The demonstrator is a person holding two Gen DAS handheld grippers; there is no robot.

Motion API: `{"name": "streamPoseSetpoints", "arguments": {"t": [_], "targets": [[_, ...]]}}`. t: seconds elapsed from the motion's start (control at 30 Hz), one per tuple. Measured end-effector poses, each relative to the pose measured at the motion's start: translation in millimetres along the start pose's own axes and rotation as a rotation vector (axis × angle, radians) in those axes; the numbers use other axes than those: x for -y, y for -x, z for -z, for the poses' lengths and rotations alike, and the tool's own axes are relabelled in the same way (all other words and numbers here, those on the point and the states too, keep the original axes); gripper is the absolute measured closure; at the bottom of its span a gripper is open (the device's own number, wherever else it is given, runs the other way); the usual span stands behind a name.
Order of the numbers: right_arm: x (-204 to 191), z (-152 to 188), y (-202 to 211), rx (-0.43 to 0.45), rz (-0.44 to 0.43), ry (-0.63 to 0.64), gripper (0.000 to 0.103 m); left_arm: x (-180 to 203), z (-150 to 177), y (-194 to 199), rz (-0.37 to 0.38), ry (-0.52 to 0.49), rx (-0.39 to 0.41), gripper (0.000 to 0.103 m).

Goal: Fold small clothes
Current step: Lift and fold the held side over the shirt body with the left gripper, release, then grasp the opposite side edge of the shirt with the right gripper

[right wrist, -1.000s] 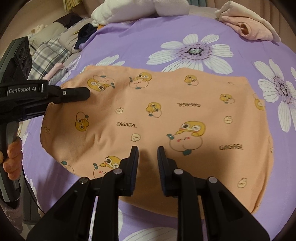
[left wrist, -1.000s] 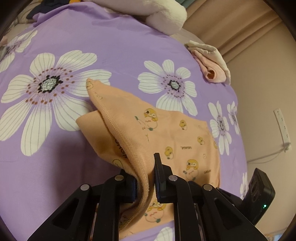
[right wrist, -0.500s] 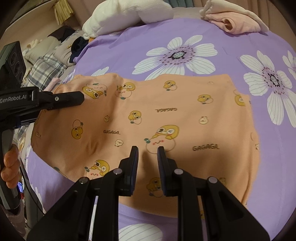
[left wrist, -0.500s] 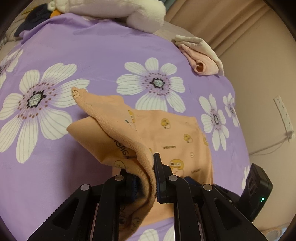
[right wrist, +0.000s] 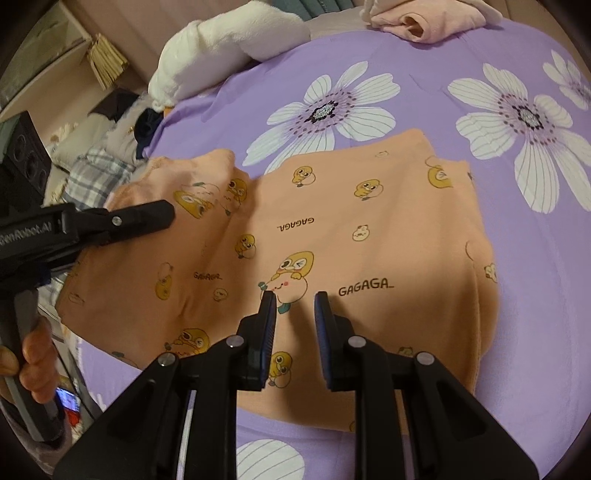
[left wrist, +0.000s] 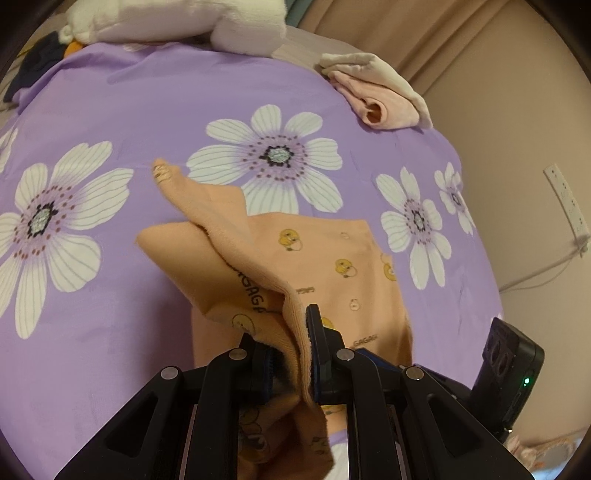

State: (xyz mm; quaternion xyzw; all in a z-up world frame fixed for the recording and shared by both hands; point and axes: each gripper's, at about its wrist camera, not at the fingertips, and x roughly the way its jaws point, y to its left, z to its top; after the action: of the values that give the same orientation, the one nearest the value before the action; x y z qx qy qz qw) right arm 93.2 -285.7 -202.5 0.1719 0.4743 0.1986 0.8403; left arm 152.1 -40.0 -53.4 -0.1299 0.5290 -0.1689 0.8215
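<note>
A: Where's the garment [right wrist: 332, 251]?

B: Spread on the purple flowered bed [left wrist: 110, 103], the peach one with ducks and "GAGAGA" on it. One edge is lifted off the sheet.

A: By which claw?

B: The left claw [left wrist: 291, 354]. It's clenched on that edge; the cloth bunches between its pads and drapes down over the near finger, so I can't see the pad faces themselves. From the other side you see the same claw [right wrist: 147, 218] coming in at the left, and the hand [right wrist: 33, 362] on its grip is half cut off at the frame's rim.

A: And the right claw [right wrist: 295, 328]?

B: Over the middle of the garment, pointing down at it, jaws parted with a gap and nothing pinched between them. Whether the tips touch the cloth, I can't tell.

A: Anything else up there?

B: A folded pink piece [left wrist: 380, 99] at the far edge of the bed, and a white plush thing [left wrist: 177, 22] beyond the sheet, its top cropped. At the far left there's plaid fabric [right wrist: 92, 173] and some dark clutter, too dim to sort out.
</note>
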Motion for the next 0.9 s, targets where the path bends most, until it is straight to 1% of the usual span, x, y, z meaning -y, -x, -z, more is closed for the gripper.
{"name": "streamPoseSetpoints", "arguments": {"t": [0.03, 0.1, 0.13, 0.27, 0.43, 0.53, 0.6, 0.7, 0.8, 0.9], "targets": [[2, 0, 1, 0.002, -0.022, -0.013, 0.080, 3, 0, -3, 0.002, -0.005, -0.005, 0.090], [7, 0, 2, 0.003, -0.050, -0.034, 0.076, 9, -1, -7, 0.000, -0.016, -0.013, 0.090], [10, 0, 2, 0.003, -0.061, -0.047, 0.070, 13, -1, -10, 0.001, -0.022, -0.017, 0.090], [22, 2, 4, 0.007, -0.117, -0.116, 0.060, 22, -2, -17, 0.005, -0.044, -0.018, 0.090], [32, 4, 6, 0.010, -0.193, -0.170, 0.053, 31, -3, -31, 0.028, -0.054, -0.060, 0.090], [34, 5, 5, 0.005, -0.213, -0.186, 0.051, 33, -1, -40, 0.054, -0.037, -0.095, 0.090], [36, 6, 5, -0.001, -0.231, -0.203, 0.050, 33, -1, -41, 0.063, -0.024, -0.097, 0.090], [40, 7, 6, -0.008, -0.250, -0.221, 0.050, 22, 0, -33, 0.079, 0.011, -0.082, 0.090], [41, 6, 3, -0.023, -0.269, -0.238, 0.045, 11, 1, -26, 0.063, 0.034, -0.069, 0.090], [38, 1, -5, -0.043, -0.261, -0.239, 0.045, -6, 9, -19, 0.048, 0.055, -0.066, 0.090]]}}
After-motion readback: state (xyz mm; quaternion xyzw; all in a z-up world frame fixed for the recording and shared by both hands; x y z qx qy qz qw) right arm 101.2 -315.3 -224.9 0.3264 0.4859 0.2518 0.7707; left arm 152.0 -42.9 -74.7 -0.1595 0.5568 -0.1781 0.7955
